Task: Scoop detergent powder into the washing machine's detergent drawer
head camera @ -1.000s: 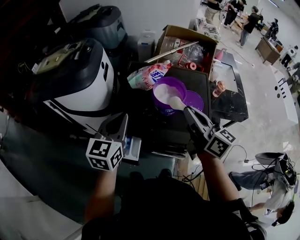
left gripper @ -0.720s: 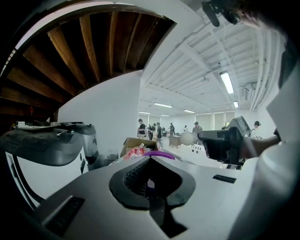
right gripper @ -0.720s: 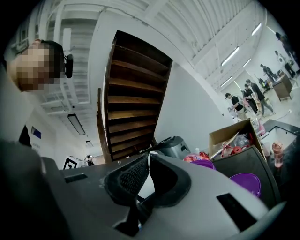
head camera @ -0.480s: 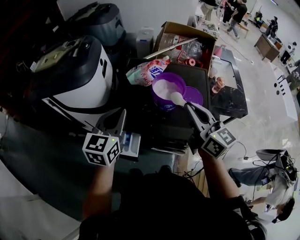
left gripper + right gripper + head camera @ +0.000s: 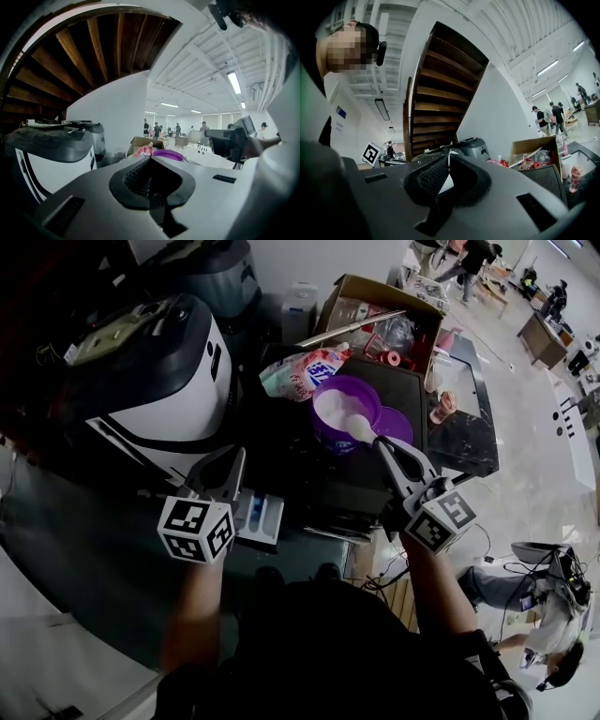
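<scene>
A purple tub [image 5: 339, 409] of white powder stands on a dark cabinet top, and it also shows in the left gripper view as the tub [image 5: 167, 154]. My right gripper [image 5: 387, 450] is shut on the handle of a white scoop [image 5: 360, 430]. The scoop is heaped with powder and hangs at the tub's near rim. Its white handle [image 5: 446, 182] sits between the jaws. The white and blue detergent drawer [image 5: 260, 517] stands pulled out at the lower left. My left gripper [image 5: 228, 465] hovers just above it, shut on nothing.
A purple lid [image 5: 397, 426] lies right of the tub. A detergent bag [image 5: 305, 373] lies behind it, and a cardboard box [image 5: 375, 306] of clutter stands farther back. A white and black appliance [image 5: 150, 371] fills the left. People stand far off in the room.
The loaded scoop stays at the tub's near rim, raised a little. My left gripper has drifted slightly left and down by the drawer. The head view has shifted.
</scene>
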Demonstrator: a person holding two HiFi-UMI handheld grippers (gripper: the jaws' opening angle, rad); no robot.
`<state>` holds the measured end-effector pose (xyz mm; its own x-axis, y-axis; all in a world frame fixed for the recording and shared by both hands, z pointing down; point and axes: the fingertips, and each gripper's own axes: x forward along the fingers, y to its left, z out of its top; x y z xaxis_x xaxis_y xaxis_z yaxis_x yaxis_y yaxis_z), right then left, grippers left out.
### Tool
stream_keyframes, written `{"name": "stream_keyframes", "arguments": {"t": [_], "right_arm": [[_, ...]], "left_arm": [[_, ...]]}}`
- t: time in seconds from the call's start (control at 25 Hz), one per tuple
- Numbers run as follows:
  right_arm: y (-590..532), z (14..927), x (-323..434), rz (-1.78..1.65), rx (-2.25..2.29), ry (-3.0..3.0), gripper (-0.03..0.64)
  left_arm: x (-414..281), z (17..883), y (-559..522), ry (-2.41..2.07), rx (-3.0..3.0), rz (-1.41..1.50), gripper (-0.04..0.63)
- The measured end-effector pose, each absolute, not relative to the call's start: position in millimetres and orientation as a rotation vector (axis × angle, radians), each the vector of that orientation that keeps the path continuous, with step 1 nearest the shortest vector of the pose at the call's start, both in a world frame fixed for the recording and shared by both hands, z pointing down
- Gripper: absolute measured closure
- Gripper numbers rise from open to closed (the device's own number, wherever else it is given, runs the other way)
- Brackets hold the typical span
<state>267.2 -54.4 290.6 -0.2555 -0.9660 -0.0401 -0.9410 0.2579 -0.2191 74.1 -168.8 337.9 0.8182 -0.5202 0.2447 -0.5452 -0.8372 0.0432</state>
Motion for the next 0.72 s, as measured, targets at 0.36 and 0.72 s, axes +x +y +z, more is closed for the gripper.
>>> {"name": "stream_keyframes", "arguments": {"t": [0.36,0.72], "right_arm": [[-55.2,291.4,262.7,-0.230,-1.806,2.366,0.597],[-57.4,294.5,266.0,-0.233,-1.810,2.361,0.597]], "left_arm": [[69.8,338.2,-168.2,-0.862,2.873,0.332,0.588],[71.4,345.0,-168.7,-0.858,2.867,0.343,0.588]]}}
